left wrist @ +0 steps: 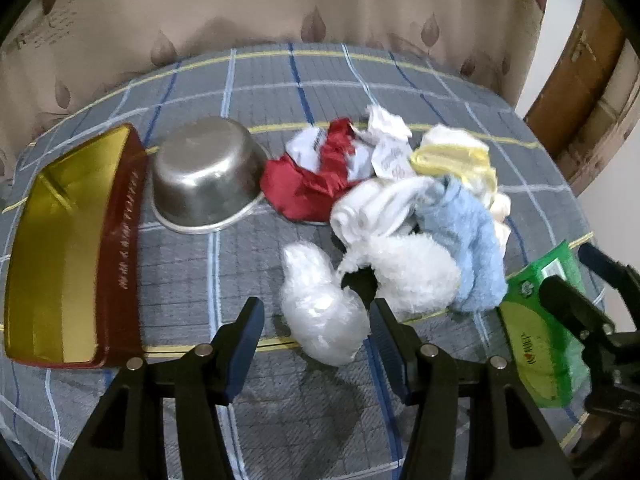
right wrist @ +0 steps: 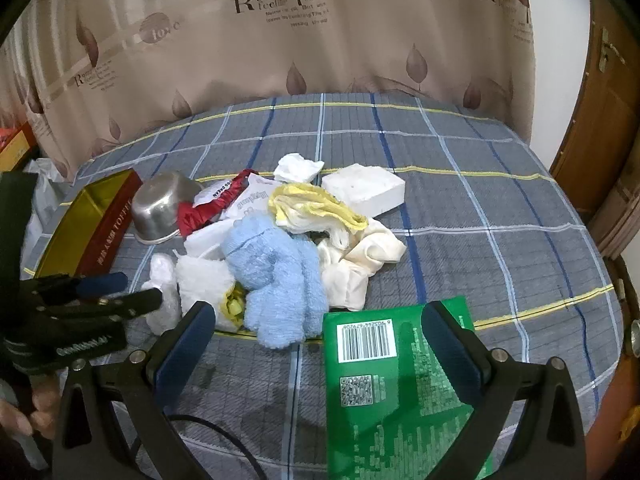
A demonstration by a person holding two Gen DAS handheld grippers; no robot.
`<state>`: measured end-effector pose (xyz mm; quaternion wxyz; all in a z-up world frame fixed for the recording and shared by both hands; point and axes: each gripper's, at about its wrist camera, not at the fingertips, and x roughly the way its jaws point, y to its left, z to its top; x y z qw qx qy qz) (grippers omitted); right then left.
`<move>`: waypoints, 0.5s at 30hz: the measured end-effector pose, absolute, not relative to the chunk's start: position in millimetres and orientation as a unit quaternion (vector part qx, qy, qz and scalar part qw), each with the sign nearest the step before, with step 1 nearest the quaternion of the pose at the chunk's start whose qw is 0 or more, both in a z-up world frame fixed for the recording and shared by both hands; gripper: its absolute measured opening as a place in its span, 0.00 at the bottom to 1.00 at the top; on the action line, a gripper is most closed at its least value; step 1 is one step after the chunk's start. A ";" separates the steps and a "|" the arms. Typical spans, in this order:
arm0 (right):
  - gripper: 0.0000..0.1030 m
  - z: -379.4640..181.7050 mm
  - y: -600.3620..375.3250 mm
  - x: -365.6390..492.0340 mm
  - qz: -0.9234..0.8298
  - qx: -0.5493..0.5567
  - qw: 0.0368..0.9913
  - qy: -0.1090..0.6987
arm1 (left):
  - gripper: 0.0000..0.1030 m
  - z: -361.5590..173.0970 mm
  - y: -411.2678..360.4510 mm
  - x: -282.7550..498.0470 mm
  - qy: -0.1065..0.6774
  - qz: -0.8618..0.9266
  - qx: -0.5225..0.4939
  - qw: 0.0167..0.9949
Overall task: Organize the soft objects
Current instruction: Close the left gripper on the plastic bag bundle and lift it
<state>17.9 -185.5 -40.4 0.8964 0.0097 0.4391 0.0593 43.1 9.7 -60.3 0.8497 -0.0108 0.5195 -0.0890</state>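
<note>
The left claw is wide open, and a scrunched clear plastic bag sits right between its two fingers. The bag's long side runs away from the claw, up and a bit to the left, so the fingers stand on each side of it. I think a squeeze would catch it. The left claw is the nearer one to this bag.

The right claw is open too and holds nothing. A flat green packet lies under it on the checked cloth, closer to its right finger. The packet's long side points away from the claw.

Just past both claws is the pile of soft things. A fluffy white piece touches the blue towel. Behind them lie a cream cloth, a yellow cloth and a red cloth.

Farther left, a steel bowl lies tipped on its side. Beside it is a red and gold box, open and with nothing inside. A white foam block lies at the far side of the pile
</note>
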 end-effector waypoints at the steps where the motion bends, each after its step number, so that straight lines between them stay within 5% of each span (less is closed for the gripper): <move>1: 0.99 -41.9 -186.0 18.6 0.061 0.011 0.896 0.440 | 0.55 -64.4 6.4 45.1 0.524 -0.090 -0.006 0.847; 15: 0.99 -55.6 -179.7 23.6 0.081 -0.002 0.891 0.446 | 0.54 -94.8 10.0 59.7 0.547 -0.079 -0.003 0.833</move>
